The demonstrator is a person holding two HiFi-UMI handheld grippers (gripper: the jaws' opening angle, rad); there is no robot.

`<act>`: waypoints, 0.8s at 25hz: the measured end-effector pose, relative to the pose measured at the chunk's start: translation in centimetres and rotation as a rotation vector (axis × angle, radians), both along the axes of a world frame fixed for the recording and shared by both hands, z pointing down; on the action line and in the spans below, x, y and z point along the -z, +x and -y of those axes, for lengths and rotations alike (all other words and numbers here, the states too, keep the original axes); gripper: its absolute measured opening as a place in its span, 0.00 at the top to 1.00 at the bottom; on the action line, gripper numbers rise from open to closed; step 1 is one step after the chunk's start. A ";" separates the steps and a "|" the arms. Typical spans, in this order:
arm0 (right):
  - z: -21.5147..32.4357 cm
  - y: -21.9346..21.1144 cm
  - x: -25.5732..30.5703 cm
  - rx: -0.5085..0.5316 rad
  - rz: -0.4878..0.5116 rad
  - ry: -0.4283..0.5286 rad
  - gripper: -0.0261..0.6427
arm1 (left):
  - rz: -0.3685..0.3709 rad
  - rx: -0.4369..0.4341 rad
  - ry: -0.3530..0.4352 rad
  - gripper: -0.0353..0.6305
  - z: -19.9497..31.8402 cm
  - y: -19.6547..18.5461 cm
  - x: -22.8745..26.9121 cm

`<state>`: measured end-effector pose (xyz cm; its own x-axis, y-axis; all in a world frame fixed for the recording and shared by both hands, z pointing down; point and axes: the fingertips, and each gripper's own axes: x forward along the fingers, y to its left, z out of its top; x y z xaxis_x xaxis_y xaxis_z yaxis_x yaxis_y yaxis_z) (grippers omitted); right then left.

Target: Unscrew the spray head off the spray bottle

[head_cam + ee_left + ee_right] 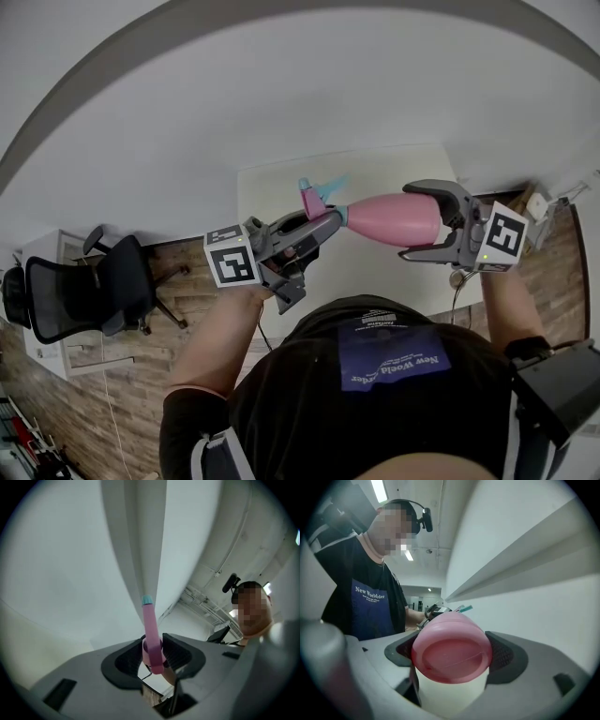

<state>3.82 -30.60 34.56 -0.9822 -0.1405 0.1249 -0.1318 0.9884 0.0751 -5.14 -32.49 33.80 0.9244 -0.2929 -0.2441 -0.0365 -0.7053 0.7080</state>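
The pink spray bottle (394, 218) is held level in the air between my two grippers. My right gripper (439, 220) is shut on its body, and in the right gripper view the round bottle base (451, 653) fills the space between the pads (506, 656). My left gripper (330, 221) is shut on the bottle's neck end, at the collar of the pink spray head (312, 200). In the left gripper view the spray head (151, 630) rises from between the jaws, its teal nozzle tip (146, 600) pointing up. The joint between head and bottle is hidden by the left jaws.
A white table (375, 272) lies below the bottle. A black office chair (84, 291) stands on the wooden floor (112, 394) to the left. A white box with cables (539, 208) sits at the table's right end. The person's torso (370, 606) is close behind the grippers.
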 end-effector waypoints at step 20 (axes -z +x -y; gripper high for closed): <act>1.2 1.2 -0.9 0.083 0.144 -0.381 0.33 | 1.099 0.332 1.516 0.49 -1.1 -3.0 -0.6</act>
<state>5.05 -31.84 35.44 -0.9995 -0.0304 0.0128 -0.0328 0.9497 -0.3115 -8.17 -31.37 34.41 0.7869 -0.6000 0.1442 -0.2227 -0.4940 -0.8405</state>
